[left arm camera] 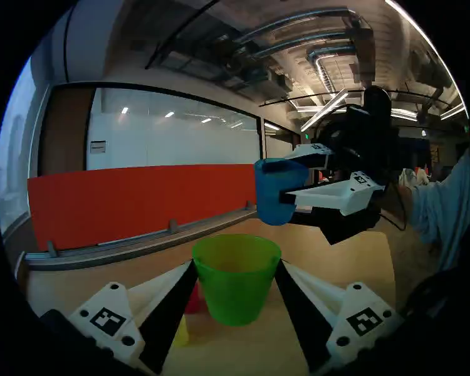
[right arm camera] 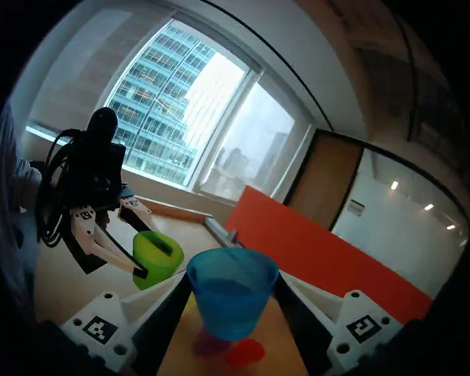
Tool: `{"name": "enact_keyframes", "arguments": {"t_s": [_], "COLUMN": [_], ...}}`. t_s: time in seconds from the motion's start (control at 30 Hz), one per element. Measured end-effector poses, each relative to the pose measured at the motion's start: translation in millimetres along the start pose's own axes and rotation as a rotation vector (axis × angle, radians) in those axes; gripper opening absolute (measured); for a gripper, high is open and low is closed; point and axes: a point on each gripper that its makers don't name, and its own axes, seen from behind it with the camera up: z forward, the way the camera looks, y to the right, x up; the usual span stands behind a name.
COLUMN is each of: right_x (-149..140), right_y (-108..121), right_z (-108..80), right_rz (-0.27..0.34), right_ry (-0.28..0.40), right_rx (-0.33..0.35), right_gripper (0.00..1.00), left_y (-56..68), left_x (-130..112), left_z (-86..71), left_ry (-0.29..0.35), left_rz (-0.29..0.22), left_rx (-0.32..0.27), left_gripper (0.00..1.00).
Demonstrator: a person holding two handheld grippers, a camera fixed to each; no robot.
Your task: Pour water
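Blue cup (right arm camera: pixel 232 301) pinched by R gripper (right arm camera: pixel 232 282); green cup (left arm camera: pixel 237 276) pinched by L gripper (left arm camera: pixel 236 266). Risk: blue lip not over green mouth at tilt, so water spills onto table (left arm camera: pixel 360 263).

Lower left, a red thing (left arm camera: pixel 194 301) and a yellow thing (left arm camera: pixel 181 332) sit half hidden behind the green cup (left arm camera: pixel 236 279).
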Motion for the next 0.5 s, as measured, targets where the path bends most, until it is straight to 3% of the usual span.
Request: {"name": "enact_keyframes", "arguments": {"t_s": [0.5], "right_x": [14.7], "right_y": [12.5], "right_z": [23.5], "right_rz": [-0.181], "right_ry": [-0.008], "right_rx": [-0.019], "right_gripper": [0.91], "left_y": [7.1], "left_x": [-0.5], "left_z": [6.1], "left_ry": [0.005], "left_rz": [0.004], "left_rx": [-0.024], "left_gripper": [0.86]}}
